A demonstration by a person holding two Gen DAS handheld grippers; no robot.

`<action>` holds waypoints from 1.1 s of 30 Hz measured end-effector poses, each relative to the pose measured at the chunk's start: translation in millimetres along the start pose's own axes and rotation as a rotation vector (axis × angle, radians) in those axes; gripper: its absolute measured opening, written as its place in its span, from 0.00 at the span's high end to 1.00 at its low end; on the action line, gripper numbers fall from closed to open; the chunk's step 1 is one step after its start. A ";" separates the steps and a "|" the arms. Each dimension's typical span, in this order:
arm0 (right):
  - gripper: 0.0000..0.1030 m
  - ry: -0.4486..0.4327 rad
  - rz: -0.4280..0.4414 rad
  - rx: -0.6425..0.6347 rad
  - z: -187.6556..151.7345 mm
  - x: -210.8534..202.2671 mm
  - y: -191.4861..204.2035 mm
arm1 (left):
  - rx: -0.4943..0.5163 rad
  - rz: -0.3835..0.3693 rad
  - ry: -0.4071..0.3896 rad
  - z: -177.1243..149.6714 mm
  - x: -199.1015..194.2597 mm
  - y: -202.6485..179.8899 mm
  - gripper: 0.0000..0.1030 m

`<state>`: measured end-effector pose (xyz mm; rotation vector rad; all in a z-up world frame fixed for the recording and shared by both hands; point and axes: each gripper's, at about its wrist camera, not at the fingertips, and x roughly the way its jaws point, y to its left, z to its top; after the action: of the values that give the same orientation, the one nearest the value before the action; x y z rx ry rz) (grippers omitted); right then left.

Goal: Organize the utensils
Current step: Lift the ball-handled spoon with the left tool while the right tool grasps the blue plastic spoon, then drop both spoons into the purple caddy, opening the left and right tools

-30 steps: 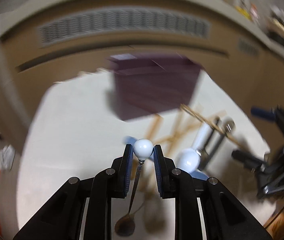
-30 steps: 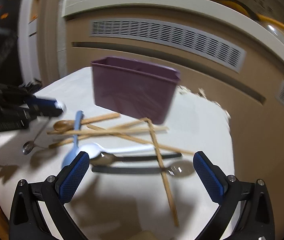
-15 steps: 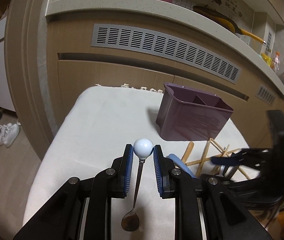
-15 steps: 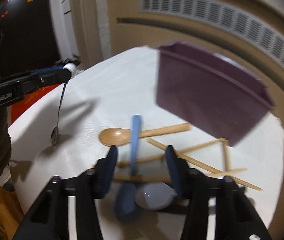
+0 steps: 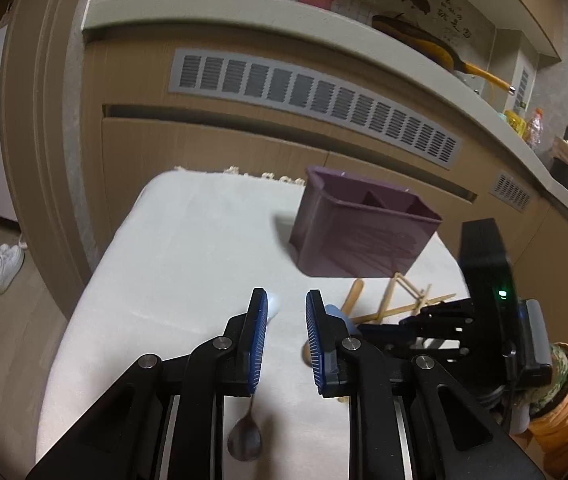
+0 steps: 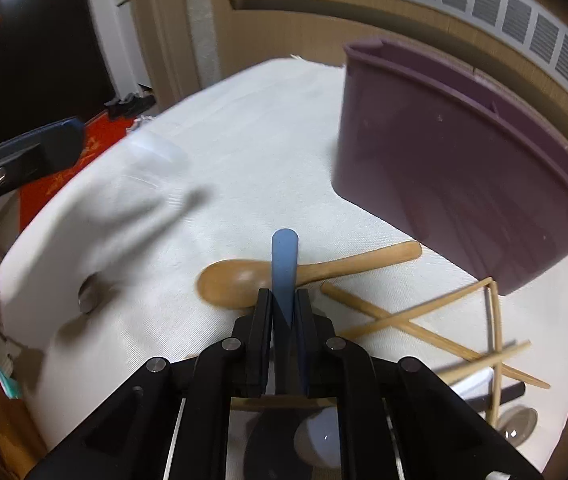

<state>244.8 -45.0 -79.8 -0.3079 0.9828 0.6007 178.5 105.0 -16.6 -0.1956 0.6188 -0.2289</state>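
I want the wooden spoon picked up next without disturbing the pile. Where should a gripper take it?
Grip the wooden spoon by the far end of its handle, coming from above with jaws across it: that end lies bare on the cloth, while the blue spoon crosses near its bowl.

bare cloth (image 5: pixel 188 248) left, purple caddy (image 5: pixel 360 236) right

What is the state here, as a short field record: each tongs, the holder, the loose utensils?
left tongs: shut on small metal spoon, bowl hanging down
right tongs: jaws just closed on blue spoon, gripping its handle
purple holder: upright on white cloth
loose: wooden spoon under the blue handle; chopsticks crossed beside the holder
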 end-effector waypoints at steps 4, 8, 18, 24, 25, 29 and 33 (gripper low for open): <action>0.90 -0.071 0.005 0.013 -11.0 -35.6 -4.0 | 0.037 0.002 -0.027 4.2 -15.2 -15.8 0.80; 0.90 -0.134 -0.012 0.054 -23.4 -71.2 -15.4 | 0.069 0.049 0.010 7.3 -7.3 -20.3 0.78; 0.90 -0.217 -0.009 0.125 -27.2 -98.0 -38.4 | 0.176 0.114 0.321 -8.2 92.6 -19.5 0.62; 0.90 -0.224 -0.013 0.140 -40.0 -104.0 -42.8 | 0.219 0.157 0.418 -7.7 133.9 -17.6 0.63; 0.90 -0.226 -0.016 0.143 -43.6 -106.7 -40.2 | 0.219 0.153 0.416 -8.0 135.2 -18.1 0.64; 0.90 -0.232 -0.023 0.148 -48.4 -112.0 -41.5 | 0.216 0.153 0.395 -7.6 128.2 -25.7 0.78; 0.90 -0.243 -0.039 0.148 -54.5 -120.9 -40.2 | 0.200 0.115 0.299 -4.3 91.4 -43.2 0.78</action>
<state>182.0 -144.7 -7.0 -0.1186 0.7806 0.5131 241.7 38.6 -59.5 0.0697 0.8957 -0.2087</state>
